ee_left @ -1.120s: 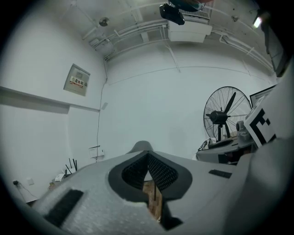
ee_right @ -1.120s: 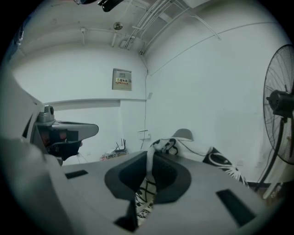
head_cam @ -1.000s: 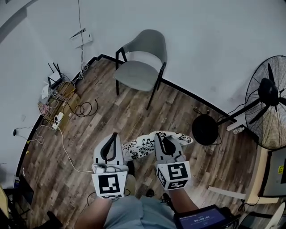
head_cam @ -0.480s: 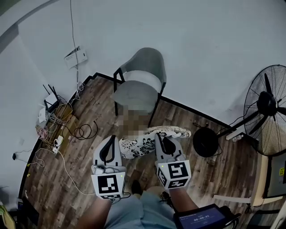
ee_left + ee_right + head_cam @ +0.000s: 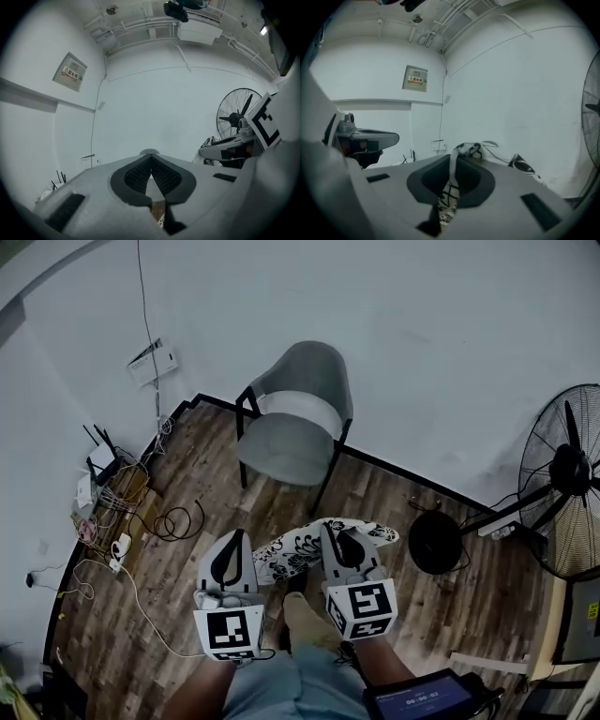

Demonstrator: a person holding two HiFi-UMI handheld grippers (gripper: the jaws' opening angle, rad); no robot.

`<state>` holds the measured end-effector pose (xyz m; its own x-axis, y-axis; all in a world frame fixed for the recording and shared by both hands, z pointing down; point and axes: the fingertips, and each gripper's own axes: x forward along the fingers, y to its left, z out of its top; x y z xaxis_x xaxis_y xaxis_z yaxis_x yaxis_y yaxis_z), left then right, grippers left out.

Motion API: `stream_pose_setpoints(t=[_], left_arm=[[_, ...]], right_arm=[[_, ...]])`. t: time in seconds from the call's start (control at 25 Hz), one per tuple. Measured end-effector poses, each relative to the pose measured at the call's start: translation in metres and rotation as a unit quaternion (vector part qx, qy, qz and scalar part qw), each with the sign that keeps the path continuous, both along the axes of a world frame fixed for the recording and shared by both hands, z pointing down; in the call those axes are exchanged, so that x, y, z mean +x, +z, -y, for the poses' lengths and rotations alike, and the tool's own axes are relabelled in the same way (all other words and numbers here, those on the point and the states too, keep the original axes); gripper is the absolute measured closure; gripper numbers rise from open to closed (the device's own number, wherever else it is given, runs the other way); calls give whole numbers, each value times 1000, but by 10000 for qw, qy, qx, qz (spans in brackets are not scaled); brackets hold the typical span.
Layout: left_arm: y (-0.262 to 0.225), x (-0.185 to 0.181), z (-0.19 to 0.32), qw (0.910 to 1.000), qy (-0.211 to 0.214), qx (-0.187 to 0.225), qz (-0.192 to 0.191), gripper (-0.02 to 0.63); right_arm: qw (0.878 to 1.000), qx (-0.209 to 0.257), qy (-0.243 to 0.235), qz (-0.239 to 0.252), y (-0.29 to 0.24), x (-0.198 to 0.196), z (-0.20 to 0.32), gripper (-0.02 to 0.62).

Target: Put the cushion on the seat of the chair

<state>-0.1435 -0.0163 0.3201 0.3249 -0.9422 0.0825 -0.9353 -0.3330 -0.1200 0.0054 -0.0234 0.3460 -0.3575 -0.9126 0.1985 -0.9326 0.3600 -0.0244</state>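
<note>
The right gripper view shows the right gripper [image 5: 453, 164] clamped on a fold of the patterned cushion [image 5: 449, 197]. The left gripper view shows the left gripper [image 5: 151, 161] closed, with a sliver of pattern low in its gap. Only the head view shows the chair [image 5: 286, 442], at 12 o'clock from the cushion, well apart.

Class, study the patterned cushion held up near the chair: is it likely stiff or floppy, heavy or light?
Probably floppy: the cushion hangs rumpled between the left hand-held gripper and right hand-held gripper. Likely light, since the right one carries it by a thin pinch of cover fabric. A released corner would probably droop.
</note>
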Motion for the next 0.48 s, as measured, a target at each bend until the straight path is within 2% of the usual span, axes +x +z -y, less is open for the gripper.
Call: stream_pose_setpoints(t=[0.2, 0.36, 0.48], left_arm=[[18, 10, 61, 9997, 58, -200, 115, 597], [24, 19, 113, 9990, 57, -445, 34, 597], [29, 25, 150, 9986, 149, -458, 219, 597]], right_arm=[[9998, -183, 22, 88, 20, 6, 57, 575], [9992, -363, 19, 167, 35, 11, 107, 574], [9984, -511, -17, 242, 45, 16, 140, 574]])
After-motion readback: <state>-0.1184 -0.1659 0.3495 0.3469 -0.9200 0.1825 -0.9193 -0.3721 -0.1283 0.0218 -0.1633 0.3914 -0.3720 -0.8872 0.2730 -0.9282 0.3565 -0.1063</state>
